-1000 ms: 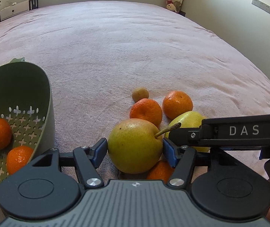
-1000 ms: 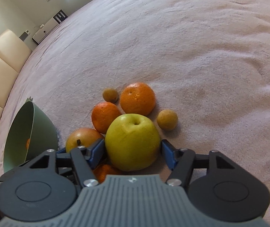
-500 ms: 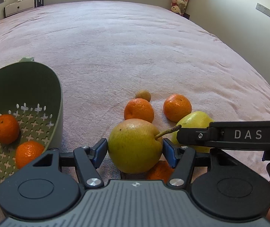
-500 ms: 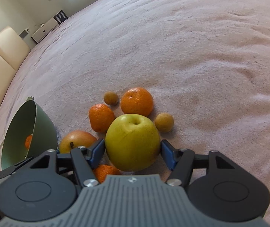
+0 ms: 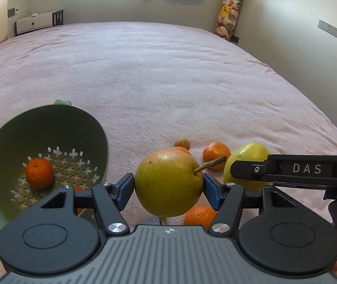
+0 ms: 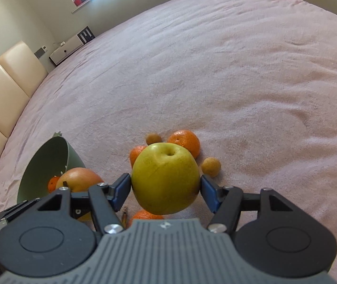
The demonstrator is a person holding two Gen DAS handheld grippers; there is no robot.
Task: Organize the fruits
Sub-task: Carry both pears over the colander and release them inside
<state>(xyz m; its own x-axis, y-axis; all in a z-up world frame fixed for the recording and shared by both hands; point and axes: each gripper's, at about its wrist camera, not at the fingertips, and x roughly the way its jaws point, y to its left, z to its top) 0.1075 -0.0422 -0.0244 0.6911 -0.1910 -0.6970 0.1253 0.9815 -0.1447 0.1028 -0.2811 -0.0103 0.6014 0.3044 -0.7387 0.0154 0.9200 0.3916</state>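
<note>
Both fruits had just left the blanket (image 5: 168,82): my left gripper (image 5: 168,189) held the russet pear (image 5: 168,182), my right gripper (image 6: 165,189) the green pear (image 6: 165,179). Next they probably go to the green colander (image 5: 10,142).

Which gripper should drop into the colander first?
Left. The left gripper holds its stemmed pear right beside the green colander; the right gripper with its yellow-green pear sits farther away.

Both wrist cameras close, angled down over bed (image 5: 168,82); share fruit cluster and green colander (image 6: 48,165).
</note>
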